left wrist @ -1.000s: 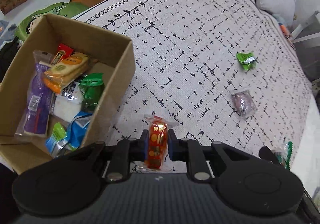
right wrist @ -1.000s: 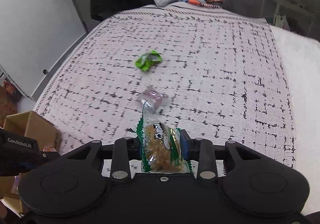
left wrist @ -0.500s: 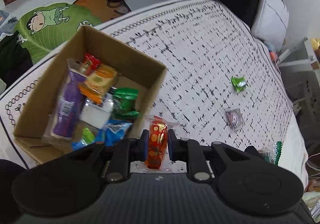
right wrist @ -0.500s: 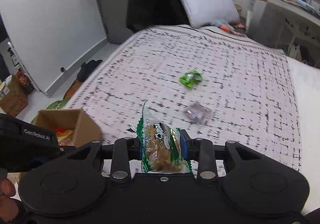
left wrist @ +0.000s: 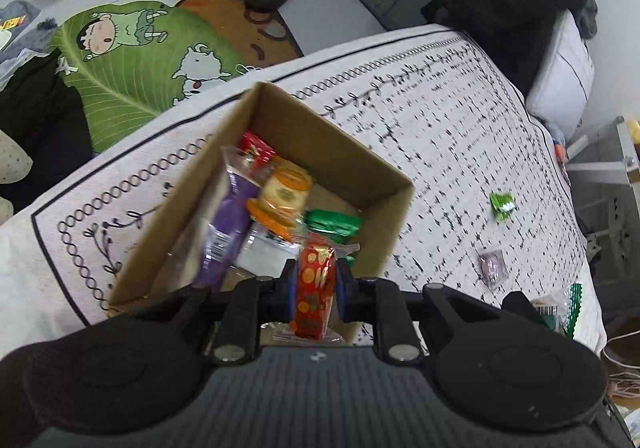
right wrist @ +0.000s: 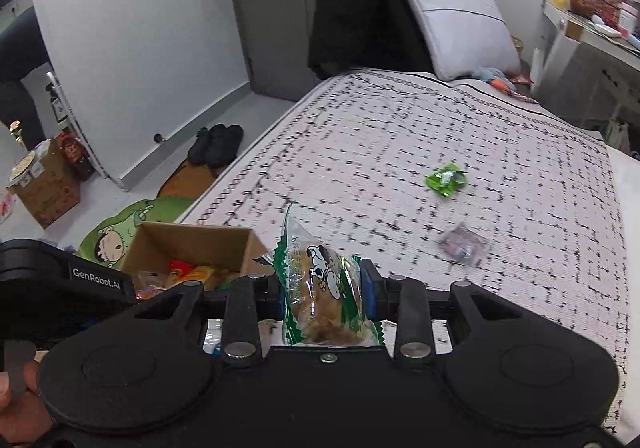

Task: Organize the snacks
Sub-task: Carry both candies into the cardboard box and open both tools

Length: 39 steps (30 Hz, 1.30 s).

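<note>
Left gripper (left wrist: 316,284) clamps red gold-spotted snack (left wrist: 314,290) over cardboard box (left wrist: 394,207) at frame centre, apparently for dropping; right gripper (right wrist: 326,296) clamps green-edged cow-print packet (right wrist: 324,288), probably next.

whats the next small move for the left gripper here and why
Probably open the left gripper to drop the red spotted snack. It is shut on that packet and, in its own view, sits over the near edge of the cardboard box that already holds other snacks.

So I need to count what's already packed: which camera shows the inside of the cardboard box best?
The left wrist view: it looks down into the cardboard box, showing the snacks inside. The right wrist view shows only one corner, partly hidden.
</note>
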Motion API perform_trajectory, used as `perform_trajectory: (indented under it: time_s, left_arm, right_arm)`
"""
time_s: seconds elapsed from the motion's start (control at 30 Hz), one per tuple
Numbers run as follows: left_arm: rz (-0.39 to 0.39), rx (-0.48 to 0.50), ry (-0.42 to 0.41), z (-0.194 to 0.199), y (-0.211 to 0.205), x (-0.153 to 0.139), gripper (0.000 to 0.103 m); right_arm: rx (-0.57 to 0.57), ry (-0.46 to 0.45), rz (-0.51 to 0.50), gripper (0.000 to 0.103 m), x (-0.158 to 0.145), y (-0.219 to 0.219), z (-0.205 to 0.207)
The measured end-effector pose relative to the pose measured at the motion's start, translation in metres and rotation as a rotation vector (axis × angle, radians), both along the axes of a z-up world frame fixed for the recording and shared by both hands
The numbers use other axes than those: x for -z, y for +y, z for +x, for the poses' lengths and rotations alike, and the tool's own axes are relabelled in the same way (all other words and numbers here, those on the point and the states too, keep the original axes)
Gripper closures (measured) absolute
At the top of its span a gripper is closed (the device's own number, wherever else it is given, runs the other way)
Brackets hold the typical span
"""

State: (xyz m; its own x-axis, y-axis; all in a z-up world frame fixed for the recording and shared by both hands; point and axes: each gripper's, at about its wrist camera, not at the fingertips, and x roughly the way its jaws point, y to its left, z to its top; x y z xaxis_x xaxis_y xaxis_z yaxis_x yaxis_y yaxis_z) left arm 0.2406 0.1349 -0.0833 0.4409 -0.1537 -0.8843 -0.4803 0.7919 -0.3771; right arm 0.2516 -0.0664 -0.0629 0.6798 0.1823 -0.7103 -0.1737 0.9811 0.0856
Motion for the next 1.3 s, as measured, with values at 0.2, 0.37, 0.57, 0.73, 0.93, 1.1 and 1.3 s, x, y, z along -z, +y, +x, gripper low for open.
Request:
perform_trajectory:
  time_s: [0.2, 0.37, 0.57, 0.73, 0.93, 1.1, 1.3]
  left_arm:
    - [-0.018, -0.015, 0.001, -0.004, 0.020, -0.001, 0.085]
    - [-0.014, -0.012, -0.012, -0.006, 0.030, -0.003, 0.081]
    - [0.005, -0.021, -0.012, -0.010, 0.039, -0.008, 0.069]
    - [0.011, -0.040, 0.002, -0.013, 0.046, -0.009, 0.056]
    - [0.029, -0.084, 0.023, -0.016, 0.053, -0.011, 0.045]
    - [0.059, -0.107, 0.028, -0.016, 0.053, -0.014, 0.034]
    - [0.085, -0.078, 0.027, -0.011, 0.034, -0.016, 0.026]
  right_arm:
    - [-0.040, -0.001, -0.006, 0.070, -0.004, 0.024, -0.001]
    - [-0.078, -0.006, -0.006, 0.070, -0.006, 0.043, 0.000]
    - [-0.113, 0.007, 0.008, 0.070, -0.004, 0.060, 0.002]
    - [-0.151, 0.019, 0.009, 0.070, -0.002, 0.072, 0.003]
    - [-0.218, 0.022, -0.022, 0.062, -0.006, 0.088, 0.006]
    - [-0.209, -0.001, -0.014, 0.031, -0.013, 0.075, 0.009]
    - [-0.162, -0.004, -0.047, 0.023, -0.011, 0.043, 0.014]
